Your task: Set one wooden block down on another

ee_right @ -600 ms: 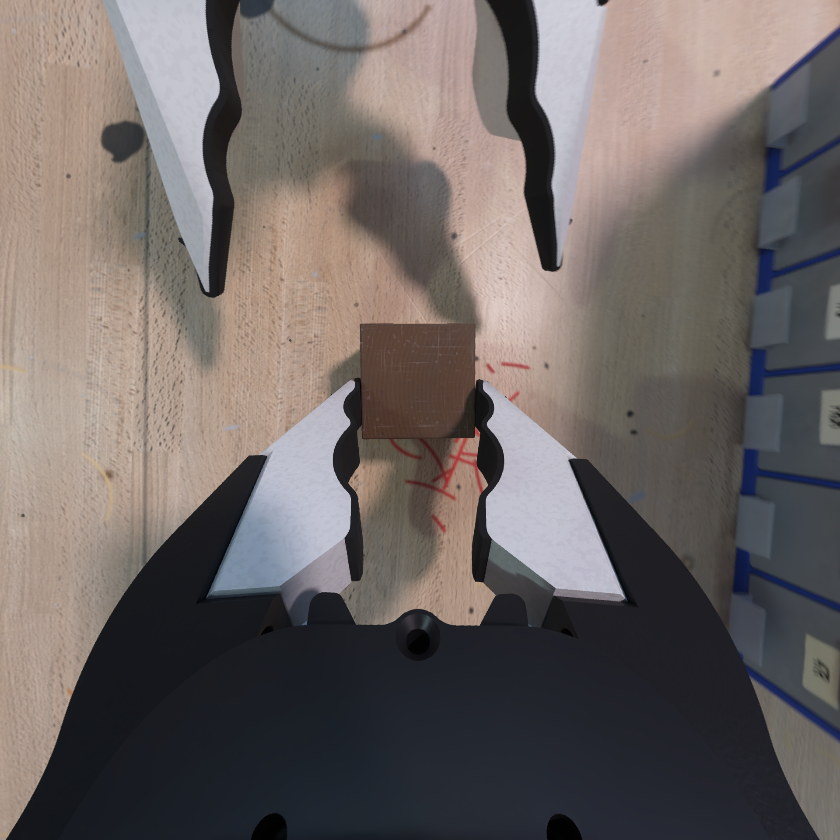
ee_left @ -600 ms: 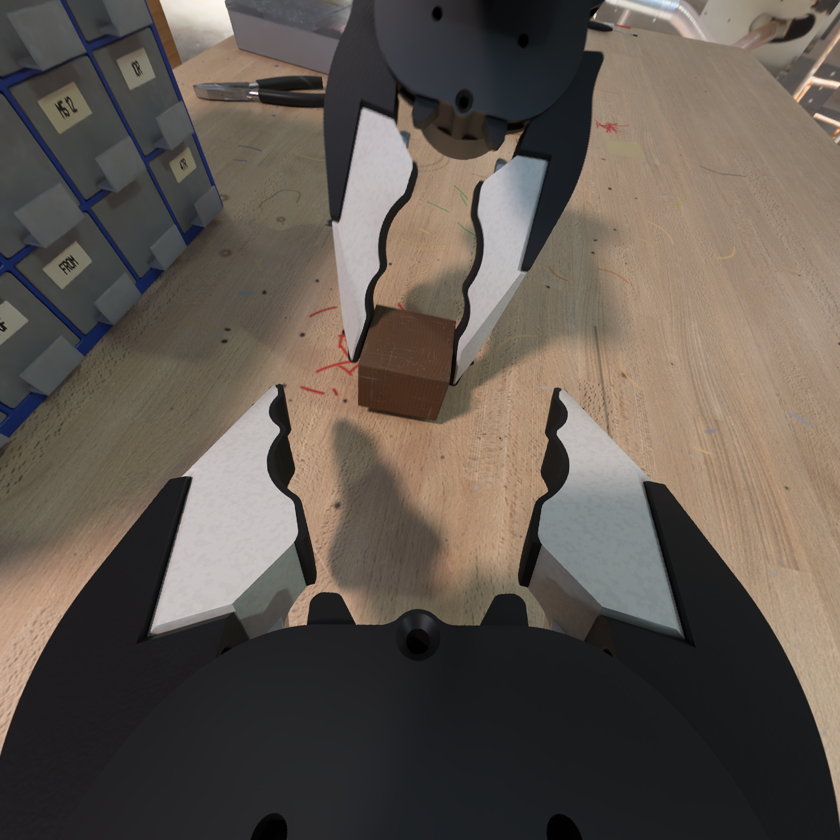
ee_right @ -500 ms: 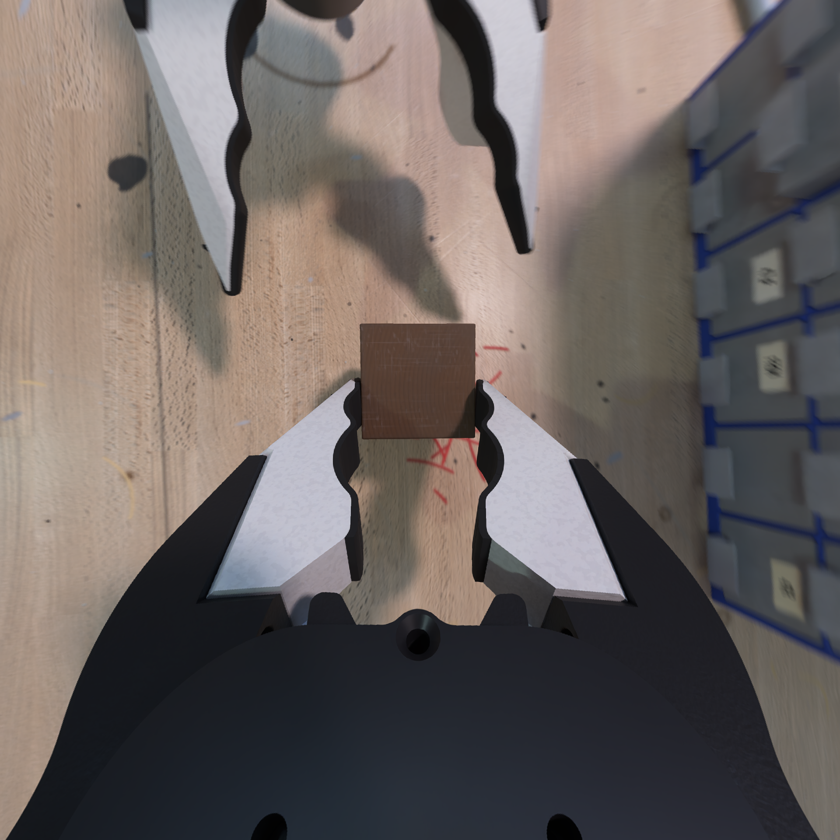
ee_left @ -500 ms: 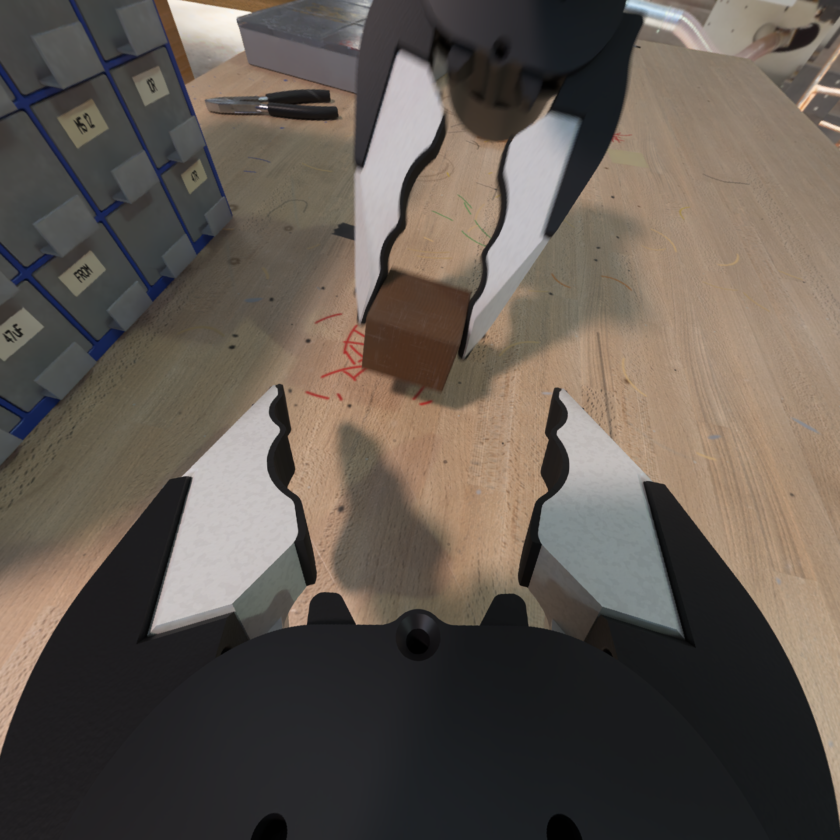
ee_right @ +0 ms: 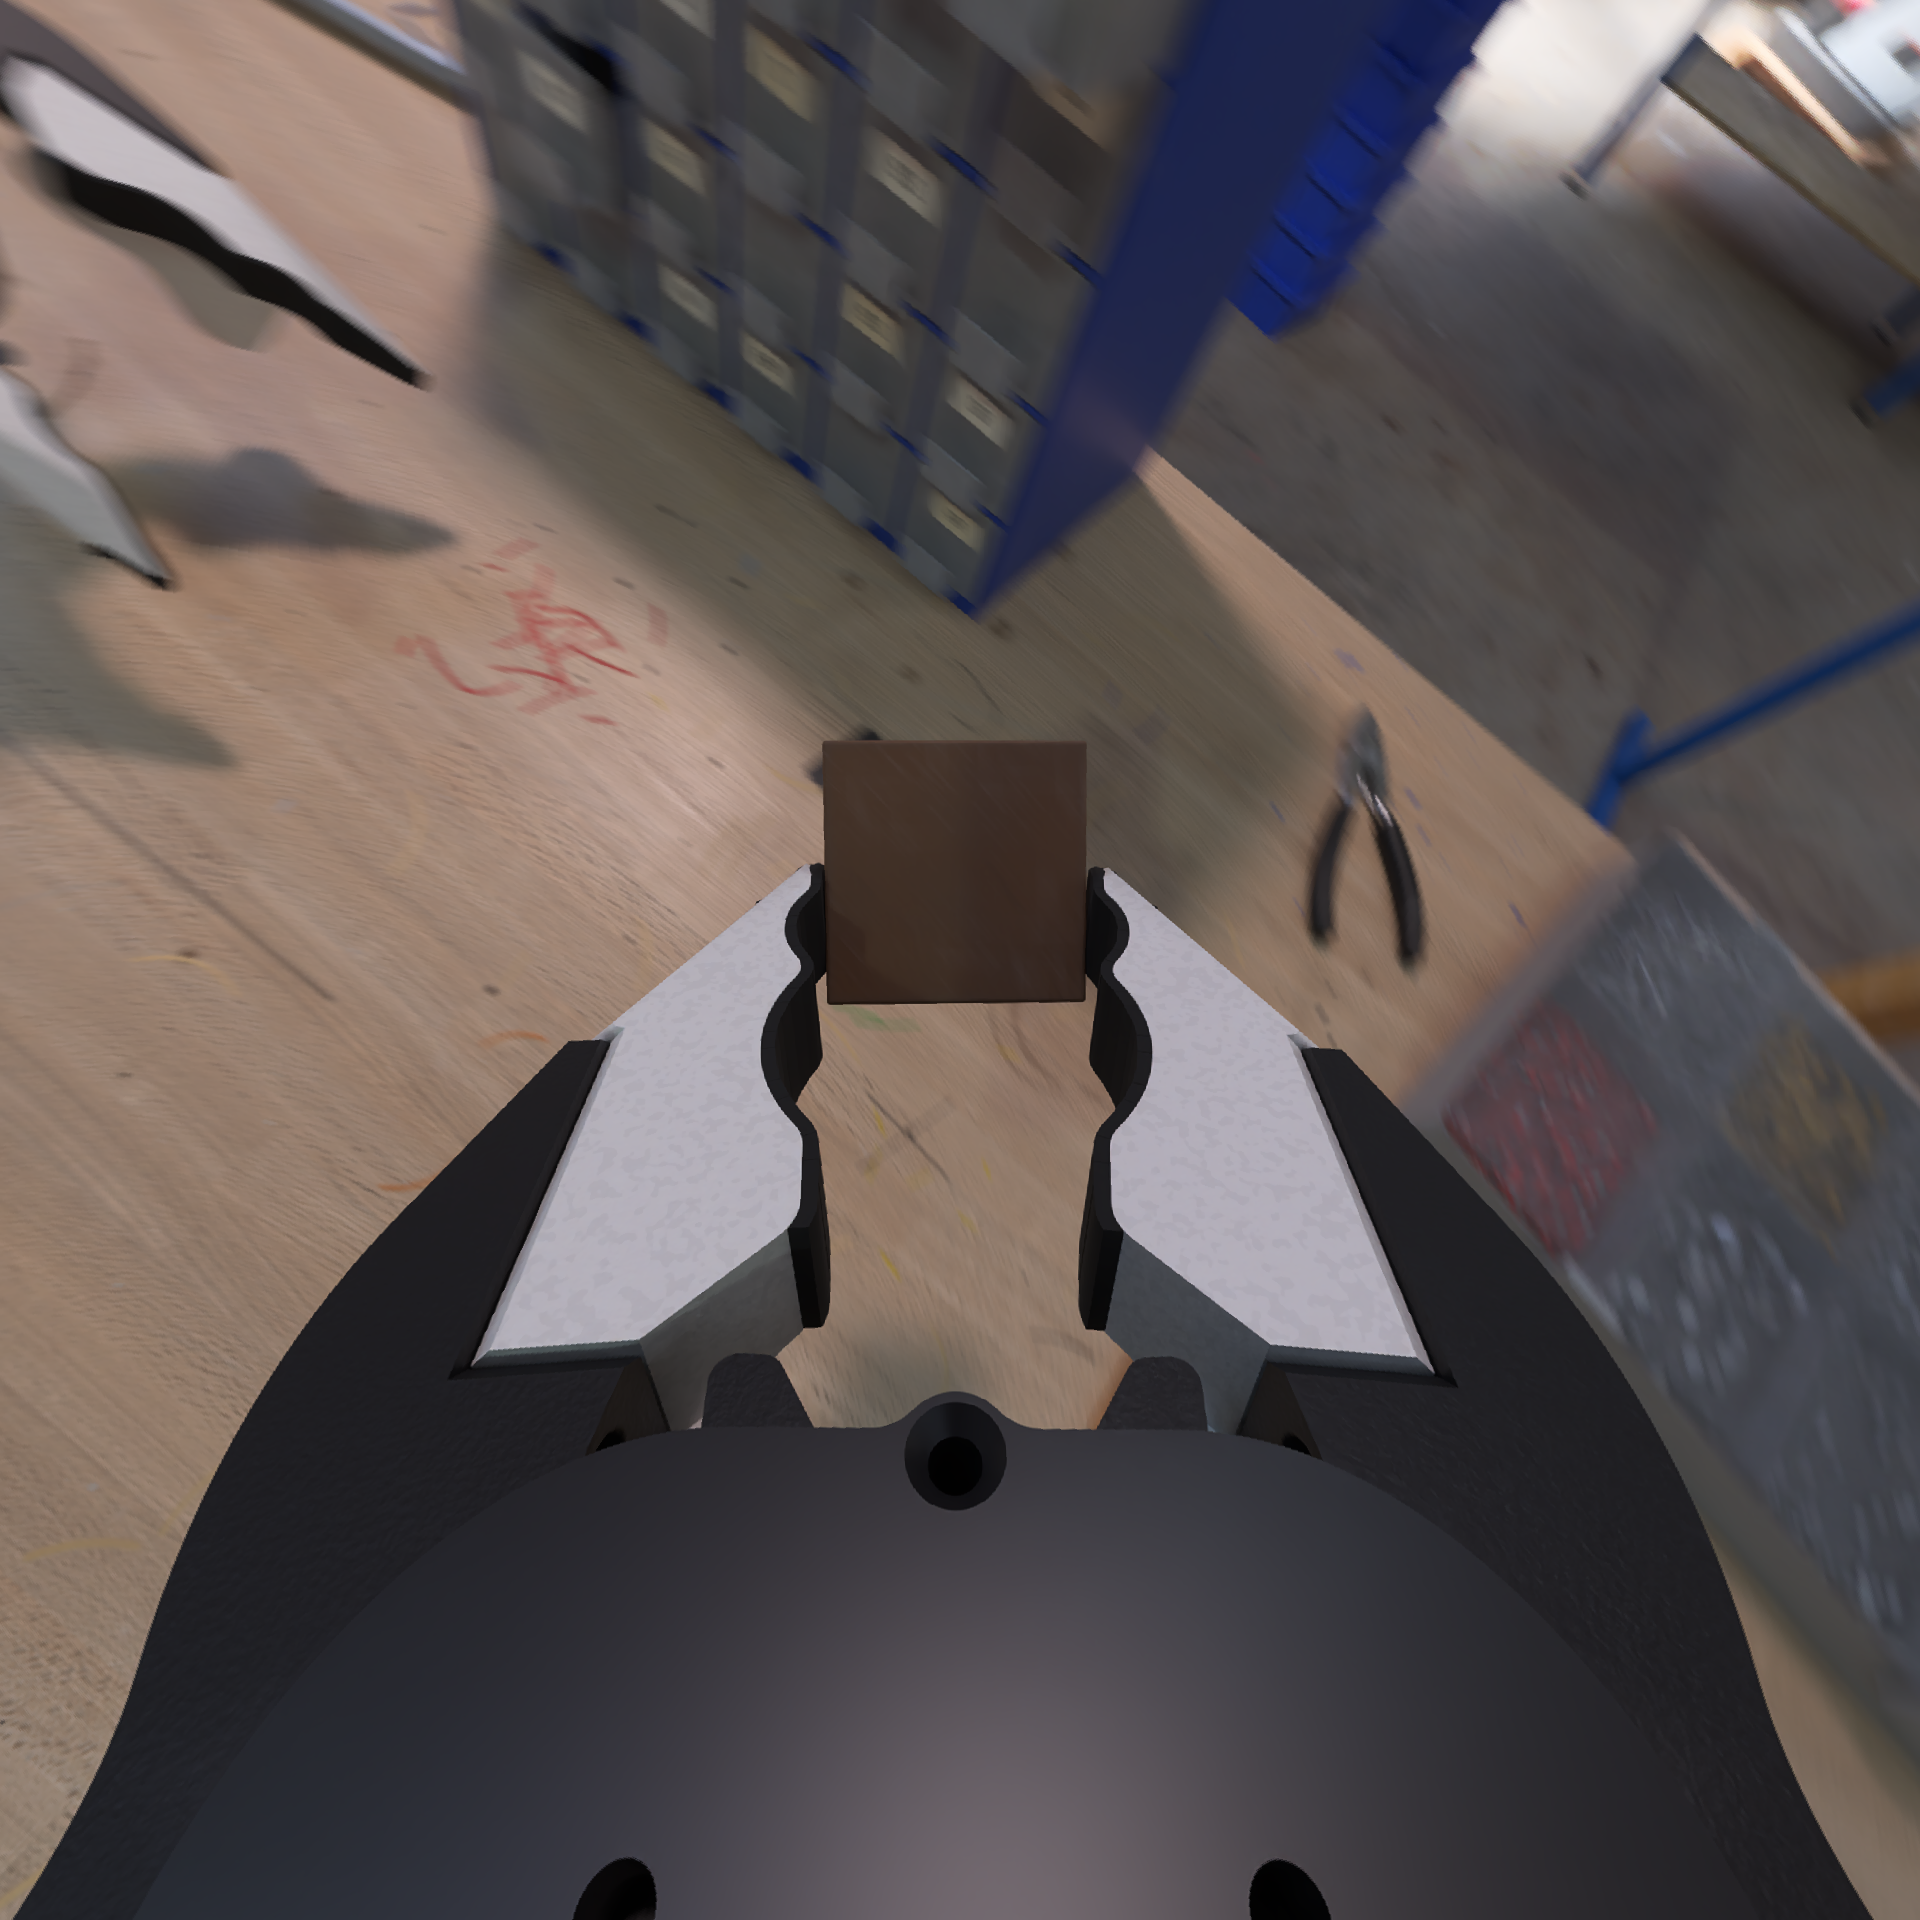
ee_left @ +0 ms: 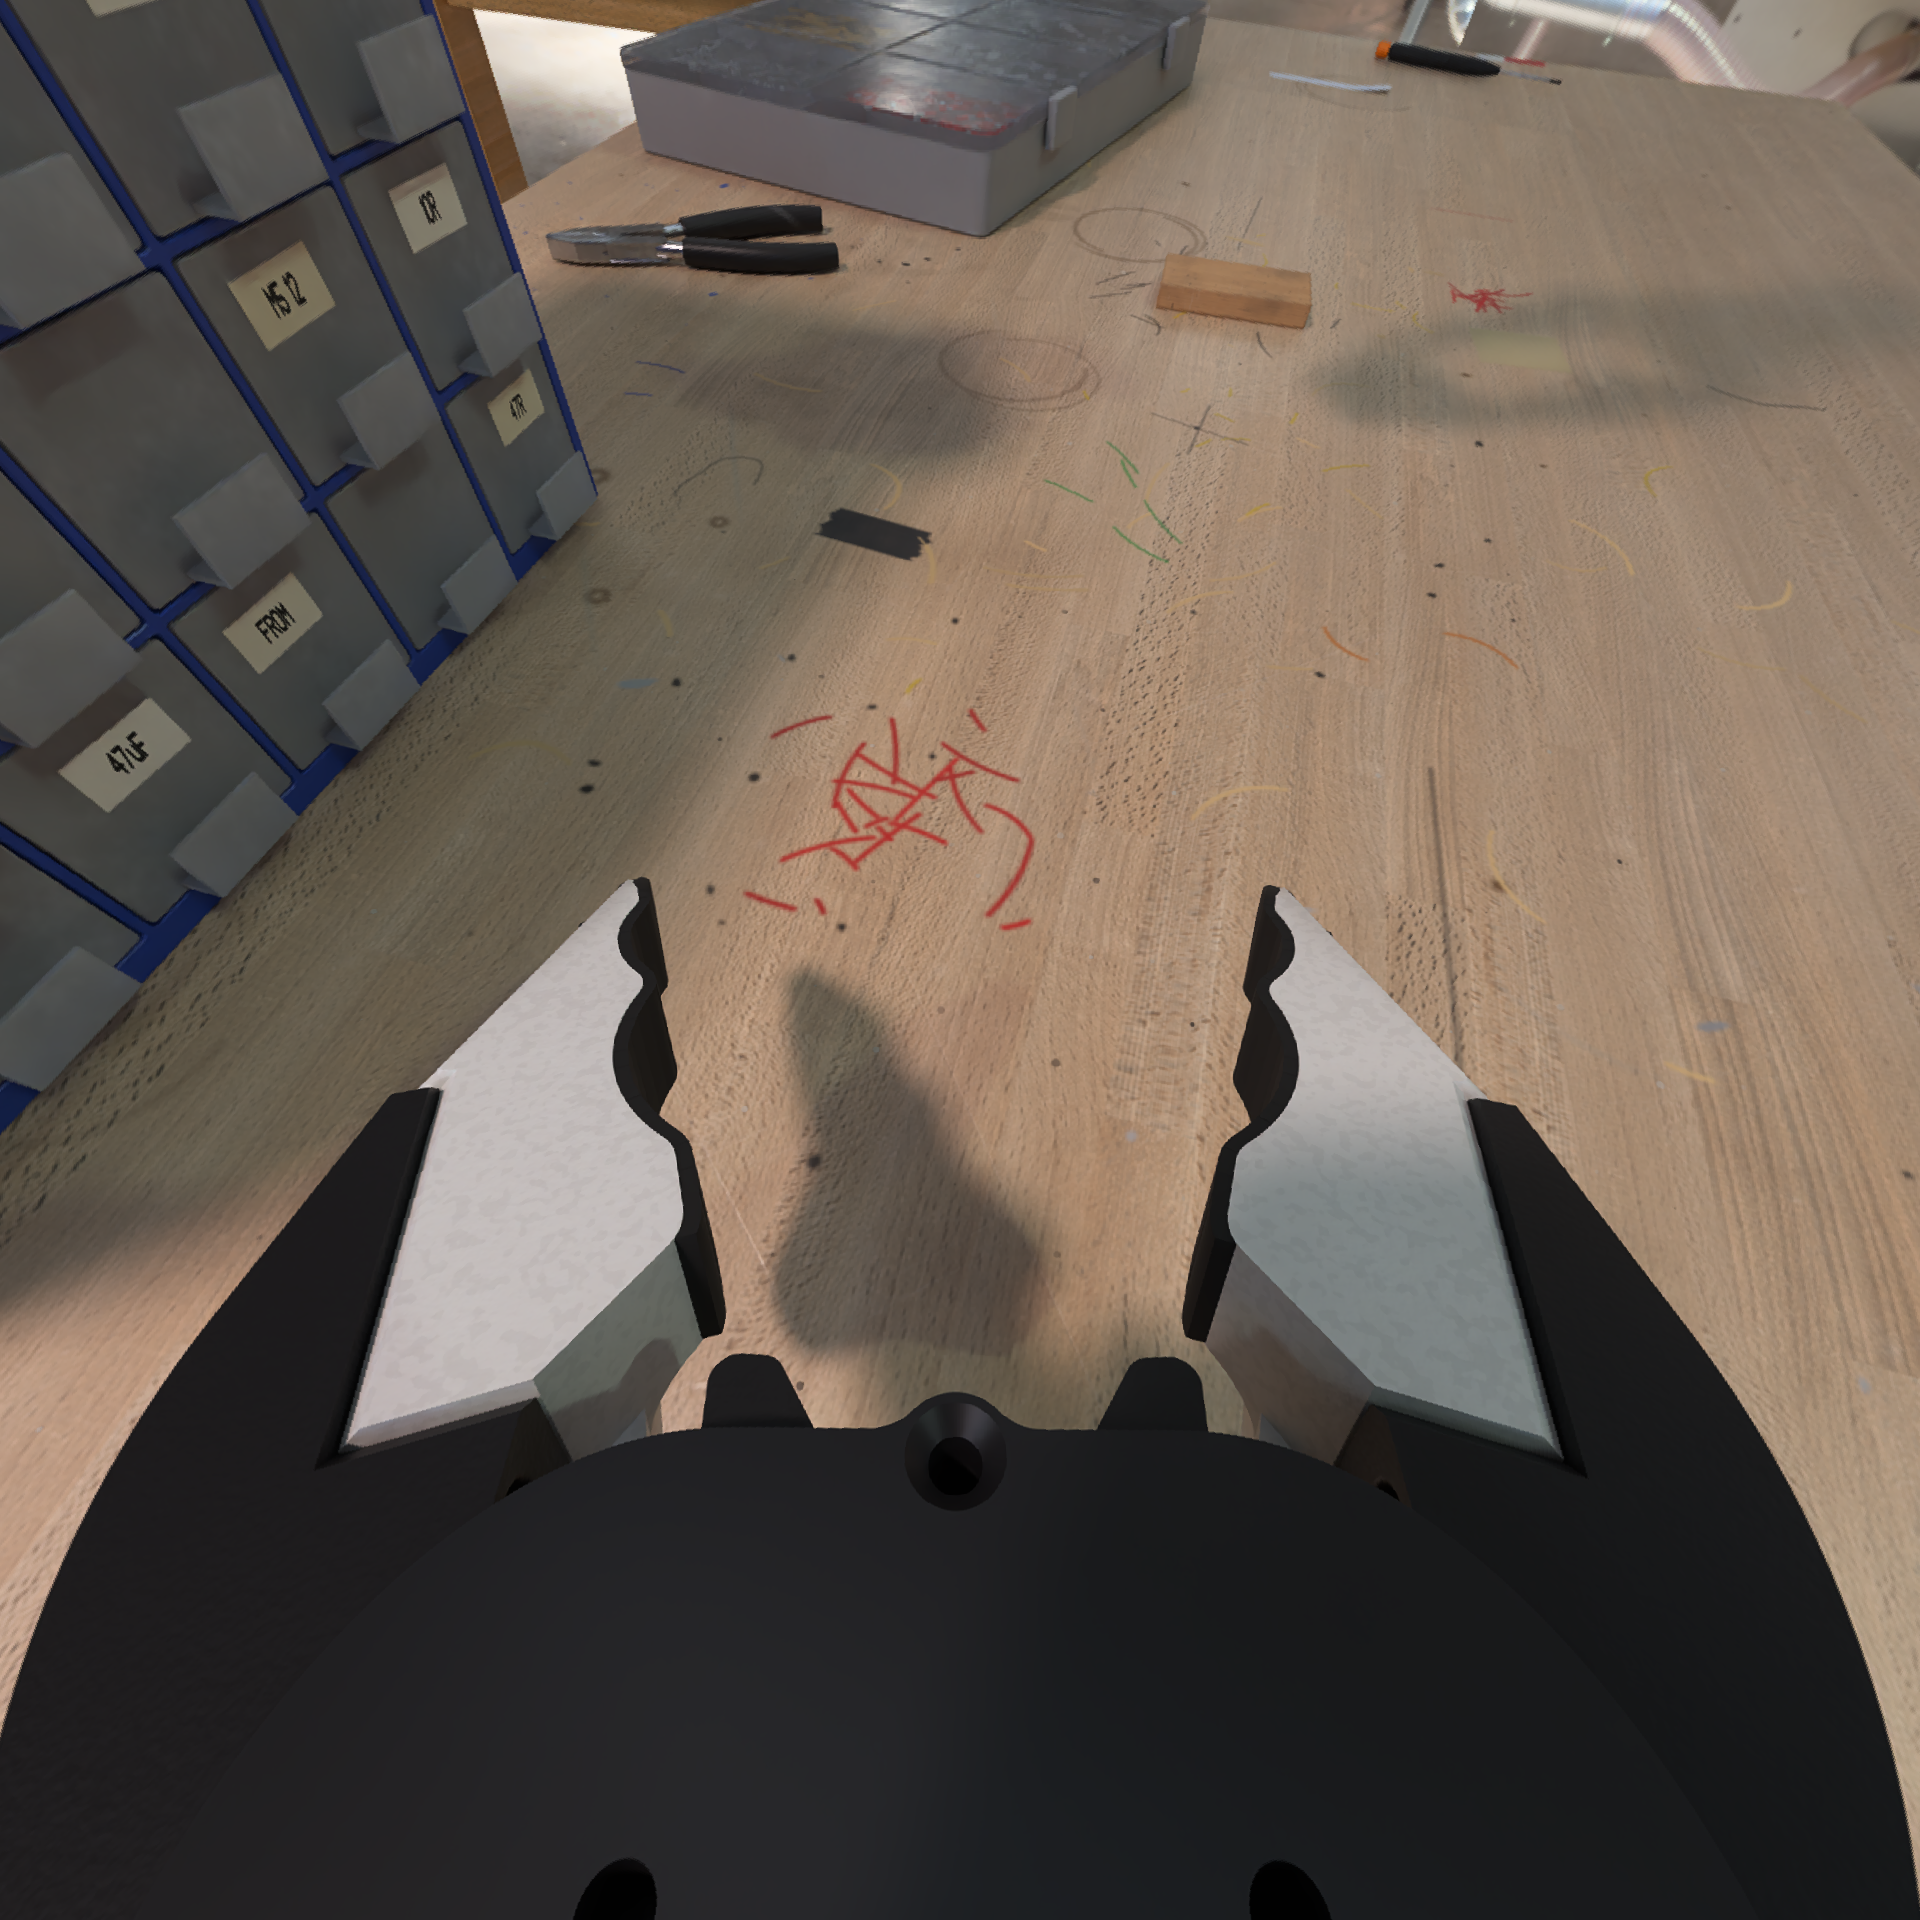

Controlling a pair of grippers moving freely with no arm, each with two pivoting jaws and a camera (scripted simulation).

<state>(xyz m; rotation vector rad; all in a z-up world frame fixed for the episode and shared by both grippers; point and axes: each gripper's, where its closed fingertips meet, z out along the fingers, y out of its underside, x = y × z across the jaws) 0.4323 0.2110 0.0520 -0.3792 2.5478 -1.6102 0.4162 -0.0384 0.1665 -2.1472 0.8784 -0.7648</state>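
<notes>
My right gripper [ee_right: 954, 883] is shut on a dark brown wooden block [ee_right: 954, 871] and holds it up in the air above the workbench; the right wrist view is blurred. A flat light wooden block [ee_left: 1233, 290] lies far back on the bench in the left wrist view. My left gripper [ee_left: 954, 896] is open and empty, low over the bench just short of a red scribble [ee_left: 902, 812]. Its fingers [ee_right: 208, 260] show at the upper left of the right wrist view. The right gripper is out of the left wrist view.
A blue-framed grey drawer cabinet [ee_left: 208, 436] stands along the left; it also shows in the right wrist view [ee_right: 831, 270]. Black-handled pliers [ee_left: 707, 239] and a grey lidded parts box [ee_left: 914, 94] lie at the back. A screwdriver [ee_left: 1455, 57] lies at the far edge.
My right gripper has lifted the dark block off the red scribble, risen out of the left wrist view and swung round. The light block behind is now uncovered. My left gripper has stayed still.
</notes>
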